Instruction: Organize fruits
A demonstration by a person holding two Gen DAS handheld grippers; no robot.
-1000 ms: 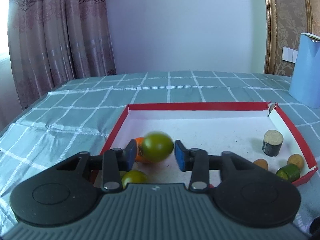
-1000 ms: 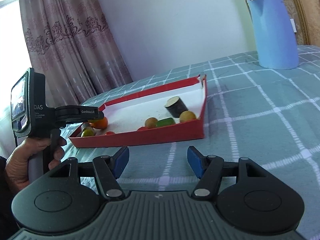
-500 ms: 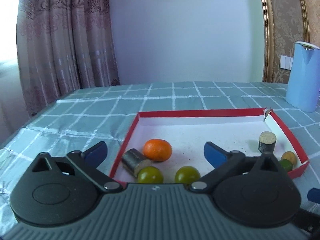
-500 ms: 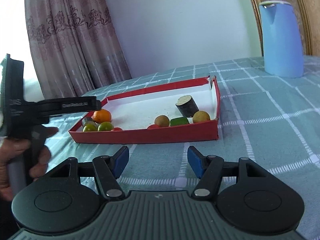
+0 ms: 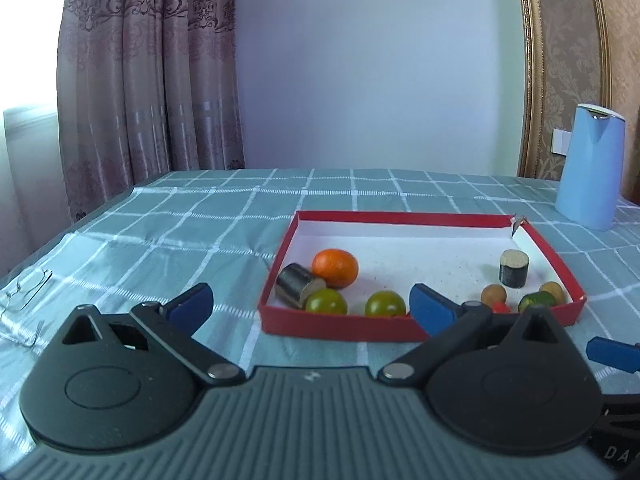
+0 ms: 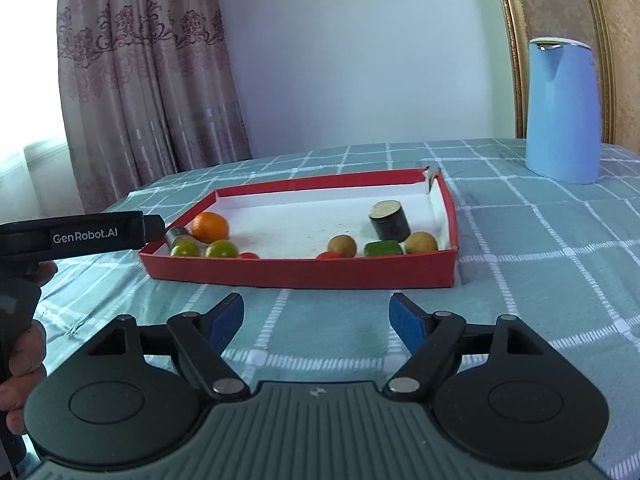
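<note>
A red-rimmed white tray [image 5: 416, 218] [image 6: 304, 272] holds an orange [image 5: 334, 268] [image 6: 209, 226], two green fruits [image 5: 325, 301] [image 5: 385, 303] [image 6: 221, 249], a dark cylinder lying down [image 5: 295, 289], an upright dark cylinder [image 5: 513, 268] [image 6: 389, 219], small brown fruits [image 5: 493, 293] [image 6: 341, 245] [image 6: 421, 242], a green piece [image 5: 536, 301] [image 6: 382, 248] and small red pieces [image 6: 328, 255]. My left gripper [image 5: 310, 309] is open and empty in front of the tray's near rim. My right gripper [image 6: 316, 318] is open and empty over the cloth, short of the tray.
A blue jug [image 5: 591, 168] [image 6: 562, 109] stands at the back right on the checked green tablecloth [image 5: 192, 232]. A clear plastic piece [image 5: 24, 300] lies at the left edge. Curtains hang behind on the left.
My left gripper let go of a green fruit into the tray, opened wide and drew back out of the tray. My right gripper stayed open and shifted slightly.
</note>
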